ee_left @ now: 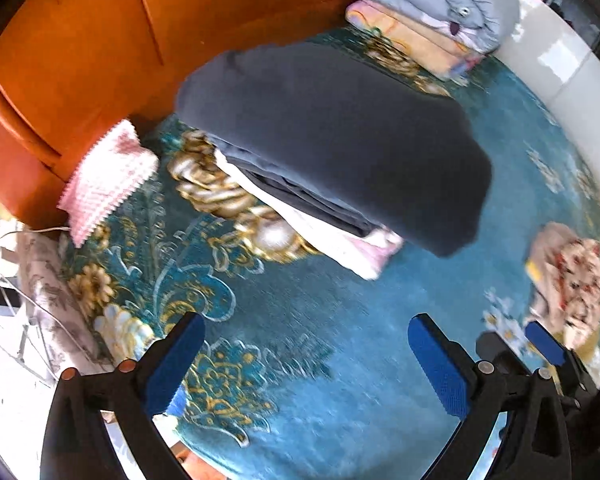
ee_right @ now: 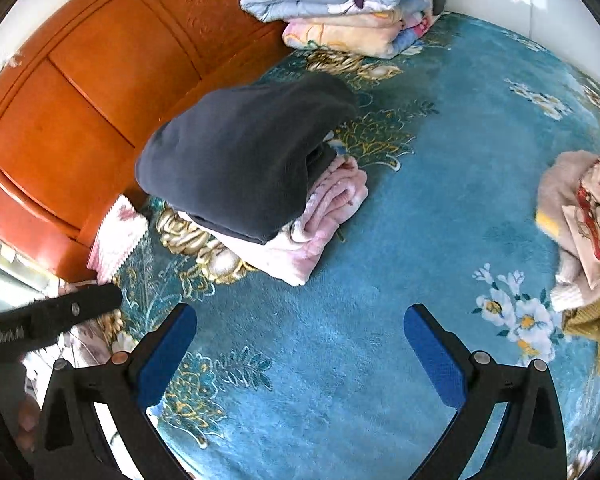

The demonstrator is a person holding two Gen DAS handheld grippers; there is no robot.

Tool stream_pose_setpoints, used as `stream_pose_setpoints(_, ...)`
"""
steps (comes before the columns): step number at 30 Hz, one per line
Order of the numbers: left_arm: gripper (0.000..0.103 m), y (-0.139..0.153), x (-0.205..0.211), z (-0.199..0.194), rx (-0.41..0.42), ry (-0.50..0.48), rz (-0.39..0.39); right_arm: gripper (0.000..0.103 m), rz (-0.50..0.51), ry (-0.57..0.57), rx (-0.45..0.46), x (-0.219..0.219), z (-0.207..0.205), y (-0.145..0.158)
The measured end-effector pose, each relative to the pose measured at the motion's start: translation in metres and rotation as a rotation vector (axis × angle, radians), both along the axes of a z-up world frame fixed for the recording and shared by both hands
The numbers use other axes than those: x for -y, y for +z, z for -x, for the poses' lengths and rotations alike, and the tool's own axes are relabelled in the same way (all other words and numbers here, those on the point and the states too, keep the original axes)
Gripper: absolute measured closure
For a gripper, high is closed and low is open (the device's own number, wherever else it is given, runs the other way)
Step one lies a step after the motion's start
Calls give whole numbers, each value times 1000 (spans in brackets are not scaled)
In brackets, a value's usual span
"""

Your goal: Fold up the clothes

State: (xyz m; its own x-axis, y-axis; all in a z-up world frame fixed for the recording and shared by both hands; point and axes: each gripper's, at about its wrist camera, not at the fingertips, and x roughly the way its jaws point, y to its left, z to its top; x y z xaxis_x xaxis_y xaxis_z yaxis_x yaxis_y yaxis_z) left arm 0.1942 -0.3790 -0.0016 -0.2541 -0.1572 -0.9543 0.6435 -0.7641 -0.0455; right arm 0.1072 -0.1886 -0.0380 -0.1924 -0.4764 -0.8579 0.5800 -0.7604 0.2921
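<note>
A folded dark grey garment point(ee_right: 244, 160) lies on top of a folded pink fleece point(ee_right: 320, 216), stacked near the wooden headboard point(ee_right: 100, 92), apparently to keep finished pieces out of the way. Both the left gripper point(ee_left: 306, 360) and the right gripper point(ee_right: 300, 352) hover with fingers spread wide and empty over the bare teal floral bedspread point(ee_right: 420, 200). The unfolded clothes pile point(ee_right: 584, 216) waits at the right, well apart.

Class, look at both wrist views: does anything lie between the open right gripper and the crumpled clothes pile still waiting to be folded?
Nothing visible does. Only bare blue bedspread lies between the right gripper and the crumpled clothes pile off to its right.
</note>
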Motion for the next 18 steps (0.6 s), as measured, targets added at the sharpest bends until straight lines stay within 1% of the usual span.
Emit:
stream_pose_setpoints(7,0,-26,3,17,32,24,59,0,-21,66,-8,14,16,-16)
stream_pose_setpoints(11,0,-37,4,21,28,50,46,0,-39,114,-6,21,23,-28)
stream_pose_setpoints(18,0,-53,8,24,6,101,31,0,-49,147,12,27,28,-41)
